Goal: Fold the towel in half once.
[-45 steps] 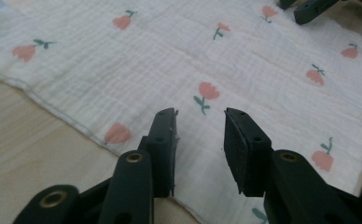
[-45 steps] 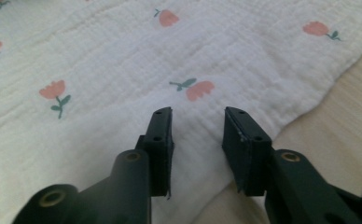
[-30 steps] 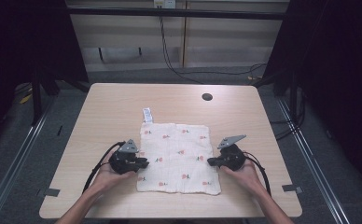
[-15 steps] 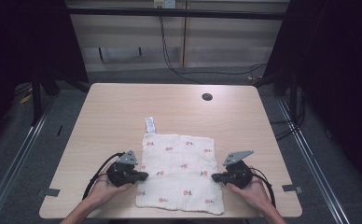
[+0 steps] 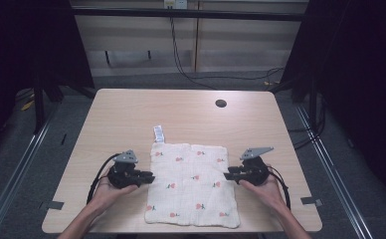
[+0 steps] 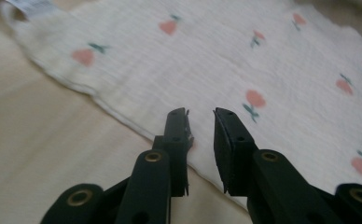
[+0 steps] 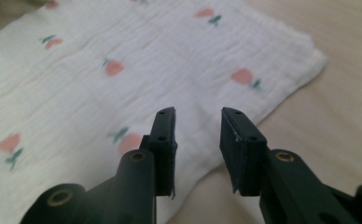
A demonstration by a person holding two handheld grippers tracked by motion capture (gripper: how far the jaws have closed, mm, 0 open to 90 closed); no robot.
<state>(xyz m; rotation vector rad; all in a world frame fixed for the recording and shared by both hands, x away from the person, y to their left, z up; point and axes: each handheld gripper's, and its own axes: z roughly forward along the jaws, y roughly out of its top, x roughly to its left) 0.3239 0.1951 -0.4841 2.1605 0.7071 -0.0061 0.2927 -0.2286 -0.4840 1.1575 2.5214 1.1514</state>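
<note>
Cloth (image 5: 192, 185) lies flat at lower centre of frame on table (image 5: 131, 114), tag at its upper left. Left gripper (image 5: 148, 177) and right gripper (image 5: 227, 175) flank its side edges, jaws slightly parted, holding nothing. Likely next: pinch both edges evenly, low to the tabletop.
</note>
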